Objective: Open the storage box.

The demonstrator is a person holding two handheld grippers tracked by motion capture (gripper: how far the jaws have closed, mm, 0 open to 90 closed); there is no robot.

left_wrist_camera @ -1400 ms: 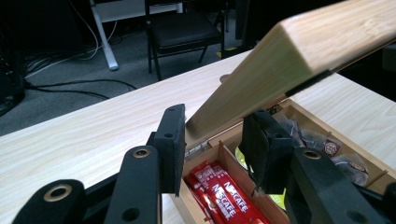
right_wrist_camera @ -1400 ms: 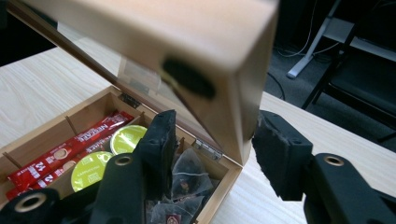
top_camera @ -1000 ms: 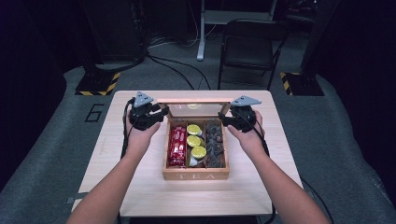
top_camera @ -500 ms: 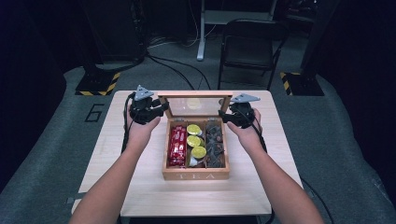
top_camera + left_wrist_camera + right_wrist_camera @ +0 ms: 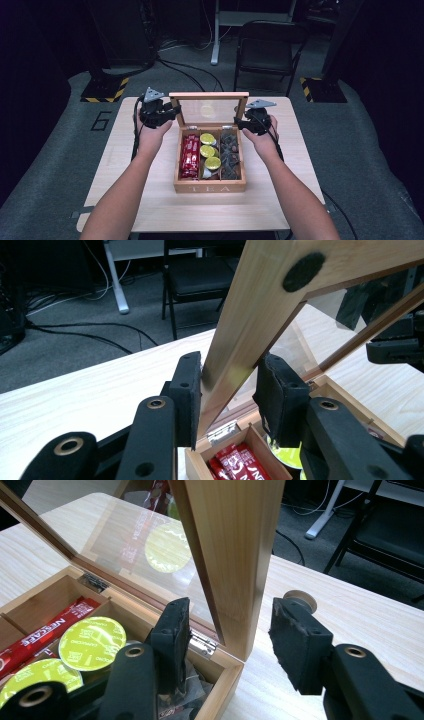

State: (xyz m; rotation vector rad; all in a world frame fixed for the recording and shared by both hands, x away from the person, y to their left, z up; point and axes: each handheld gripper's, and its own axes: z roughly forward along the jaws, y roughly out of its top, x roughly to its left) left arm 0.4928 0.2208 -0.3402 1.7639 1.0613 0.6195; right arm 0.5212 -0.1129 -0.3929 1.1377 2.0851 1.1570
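Lid (image 5: 209, 109) of the wooden tea box (image 5: 210, 188) is standing upright between the two grippers, its glass pane facing the person, with the open compartments lying just below and in front of both tools. The left gripper (image 5: 227, 390) is pinching the lid's left frame post, one pad touching the wood and the other sitting close against its far face. The right gripper (image 5: 230, 635) is straddling the lid's right frame post with its jaws closing in but a gap showing at each pad, and red packets (image 5: 35, 635) and yellow-topped capsules (image 5: 92, 642) are lying just off its left jaw.
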